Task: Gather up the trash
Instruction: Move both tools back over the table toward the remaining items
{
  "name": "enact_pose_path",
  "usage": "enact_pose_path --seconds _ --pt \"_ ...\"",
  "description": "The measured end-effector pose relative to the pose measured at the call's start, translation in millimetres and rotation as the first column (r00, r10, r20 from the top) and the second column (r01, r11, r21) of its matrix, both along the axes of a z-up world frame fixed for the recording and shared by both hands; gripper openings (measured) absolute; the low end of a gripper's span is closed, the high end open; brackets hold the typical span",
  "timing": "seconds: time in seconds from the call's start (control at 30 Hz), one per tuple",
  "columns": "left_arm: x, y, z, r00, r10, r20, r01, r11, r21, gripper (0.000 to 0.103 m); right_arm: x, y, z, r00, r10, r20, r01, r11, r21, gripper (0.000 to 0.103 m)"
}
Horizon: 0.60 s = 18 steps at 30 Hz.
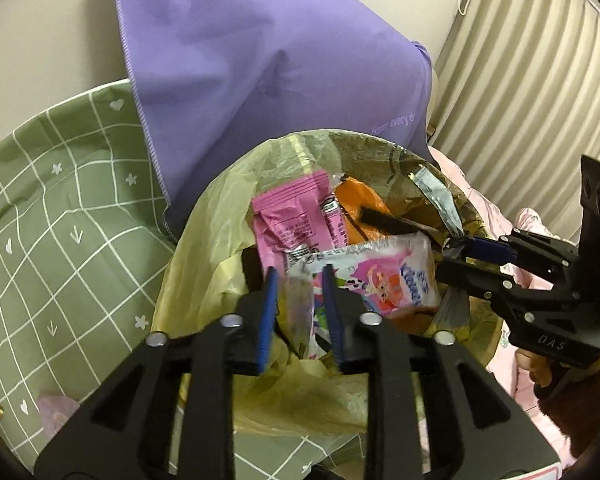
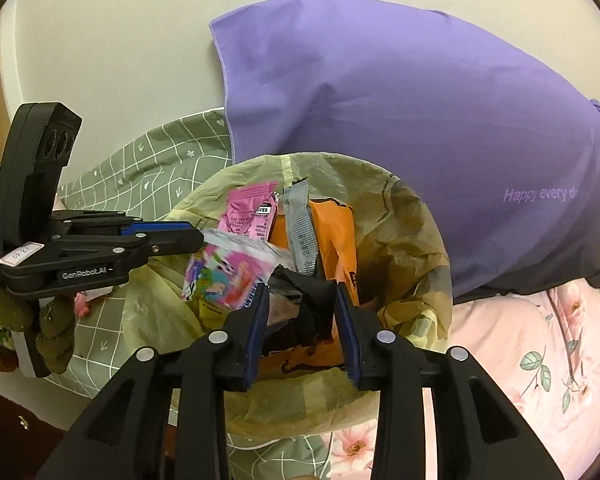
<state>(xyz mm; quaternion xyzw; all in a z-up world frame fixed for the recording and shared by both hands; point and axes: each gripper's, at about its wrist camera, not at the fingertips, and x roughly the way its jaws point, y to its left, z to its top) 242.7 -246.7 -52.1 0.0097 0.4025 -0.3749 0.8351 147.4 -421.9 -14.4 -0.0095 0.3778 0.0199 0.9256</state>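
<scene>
- The purple pillow (image 2: 400, 120) fills the upper right of the right wrist view, propped against the pale wall, probably just bedding behind the work; it crowds the bag's far rim and leaves little room there.
- The green checked sheet (image 1: 60, 220) spreads over the left of the left wrist view, and is free space to approach from.
- The yellow trash bag (image 2: 412, 216) sits at centre, mouth gaping upward, seemingly kept wide so wrappers can drop in.
- Inside it lie the trash: a pink wrapper (image 1: 288, 216), a cartoon-printed packet (image 1: 384, 276), an orange packet (image 2: 332, 236) and a grey strip (image 2: 300, 228).
- The right gripper (image 2: 302, 312) hangs over the bag's near rim, jaws apart around a black scrap (image 2: 312, 300); I cannot tell whether the pads touch it.
- The left gripper (image 1: 300, 304) hovers at the bag's opposite edge, jaws parted, a clear bit of film between them, apparently let go.
</scene>
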Motion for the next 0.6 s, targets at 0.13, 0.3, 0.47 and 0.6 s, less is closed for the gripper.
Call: enact_pose_path --seconds 0.13,0.3,0.47,0.6 --pt "-8.5 13.7 11.7 1.000 0.024 0.020 -0.024 1.000 -0.011 0.035 -4.7 1.1 2.1 0.999 -0.028 0.018 0.028 1.000 0.004 0.041" --pt "-17.8 50.6 27.1 0.995 0.090 0.049 -0.088 0.996 -0.031 0.043 -8.2 4.3 8.0 0.998 -0.054 0.042 0.054 0.998 0.015 0.046" --pt "-25.6 107.7 34.1 0.980 0.189 0.067 -0.186 0.981 -0.050 0.049 -10.5 25.4 22.6 0.995 -0.036 0.093 0.034 0.999 0.025 0.046" --pt "-31.1 167.1 26.5 0.953 0.296 0.063 -0.294 0.955 -0.033 0.049 -8.6 53.5 29.1 0.992 0.010 0.123 -0.014 0.999 0.035 0.046"
